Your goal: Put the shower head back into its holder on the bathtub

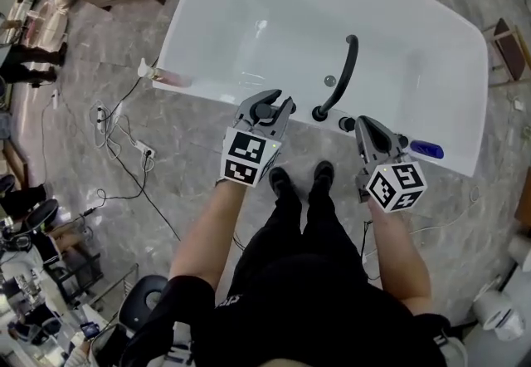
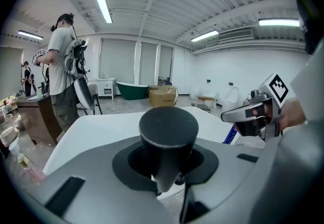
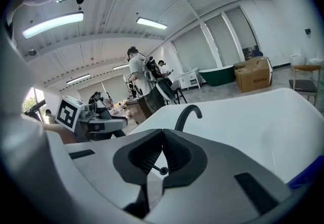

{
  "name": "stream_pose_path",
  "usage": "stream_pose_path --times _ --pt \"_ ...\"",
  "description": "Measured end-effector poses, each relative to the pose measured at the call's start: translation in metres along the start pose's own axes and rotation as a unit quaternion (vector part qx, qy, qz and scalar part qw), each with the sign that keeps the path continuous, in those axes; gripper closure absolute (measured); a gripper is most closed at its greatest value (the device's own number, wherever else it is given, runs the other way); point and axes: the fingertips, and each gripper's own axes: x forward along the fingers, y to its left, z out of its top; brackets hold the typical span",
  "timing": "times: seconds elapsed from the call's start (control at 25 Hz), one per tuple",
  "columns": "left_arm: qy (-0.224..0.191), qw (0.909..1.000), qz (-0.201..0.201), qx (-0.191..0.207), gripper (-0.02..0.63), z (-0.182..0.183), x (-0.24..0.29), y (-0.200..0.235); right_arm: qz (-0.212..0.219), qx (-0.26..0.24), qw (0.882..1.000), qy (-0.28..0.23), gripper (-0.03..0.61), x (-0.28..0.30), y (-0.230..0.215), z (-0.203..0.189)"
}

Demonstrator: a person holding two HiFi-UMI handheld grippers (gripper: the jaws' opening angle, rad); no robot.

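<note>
Facing the near rim of the bathtub (image 1: 199, 90), both grippers have open floor (image 1: 191, 162) to either side (cables (image 1: 124, 137) trail at left). L gripper (image 1: 267, 102) has jaws partway open, clamped on the black shower head (image 2: 168, 126) at that rim. R gripper (image 1: 368, 126) has jaws pressed together w/ nothing btwn, beside the faucet (image 1: 342, 75) base.

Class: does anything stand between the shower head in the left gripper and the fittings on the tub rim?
Nothing visible. From the shower head in the left gripper, bare tub rim runs to the spout base. The right gripper sits beside the farther fitting.
</note>
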Motion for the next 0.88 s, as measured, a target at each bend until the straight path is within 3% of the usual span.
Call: stream_pose_path --times 0.28,0.52,0.88 --pt "0.045 0.9989 -0.013 0.002 0.515 -0.043 0.047 -0.012 -0.022 0.029 0.999 0.019 0.563 -0.013 -0.034 -0.028" --pt "0.084 0.9958 0.007 -0.034 0.514 -0.081 0.08 0.004 -0.039 0.021 0.999 0.021 0.563 -0.022 -0.051 -0.025" --pt "0.12 0.9927 -0.003 -0.011 0.514 -0.105 0.113 0.004 -0.041 0.028 0.998 0.024 0.563 -0.016 -0.061 -0.019"
